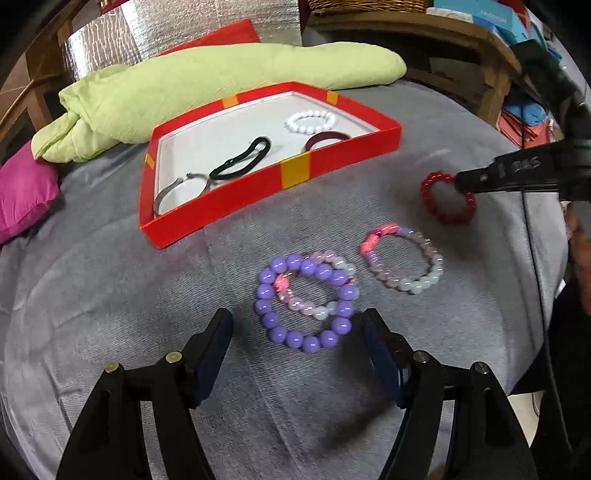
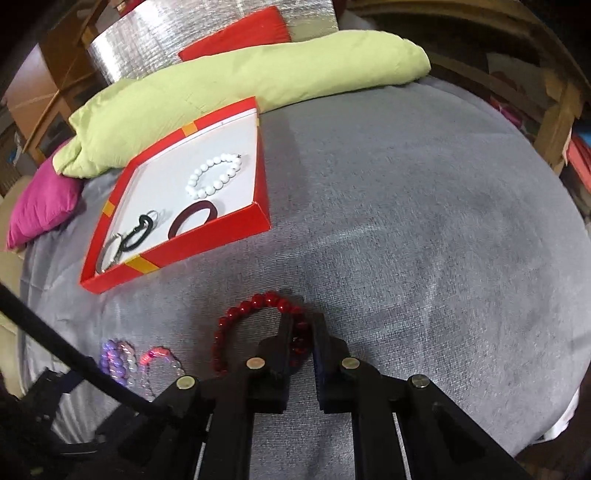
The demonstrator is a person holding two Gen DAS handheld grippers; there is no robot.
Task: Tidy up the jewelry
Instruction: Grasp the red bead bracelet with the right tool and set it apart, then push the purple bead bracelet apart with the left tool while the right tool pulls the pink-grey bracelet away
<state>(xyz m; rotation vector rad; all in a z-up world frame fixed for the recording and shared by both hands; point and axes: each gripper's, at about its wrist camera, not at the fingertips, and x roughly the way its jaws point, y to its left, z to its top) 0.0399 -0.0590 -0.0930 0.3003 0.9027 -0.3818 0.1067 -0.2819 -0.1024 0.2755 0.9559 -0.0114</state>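
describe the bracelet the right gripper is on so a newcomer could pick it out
On the grey cloth, look to the right of the red tray. The red bead bracelet lies there, with the right gripper closed on its rim. It is the only all-red beaded loop; the others outside the tray are purple or pastel.

This looks like a lived-in room of a home, used partly for storage. The work surface is soft and covered in grey plush fabric [image 2: 406, 221], like a bed or padded table. At its far edge lie a folded light-green cloth [image 1: 221, 77], a magenta cushion [image 1: 22, 192] on the left, and a red fabric piece [image 2: 240, 33] against a sheet of silver foil insulation [image 1: 155, 29]. Wooden furniture [image 1: 461, 40] stands at the far right with a wicker basket [image 1: 369, 5] and stacked blue boxes [image 1: 506, 22] on it; wooden chair-like frames [image 2: 62, 66] show at the far left.
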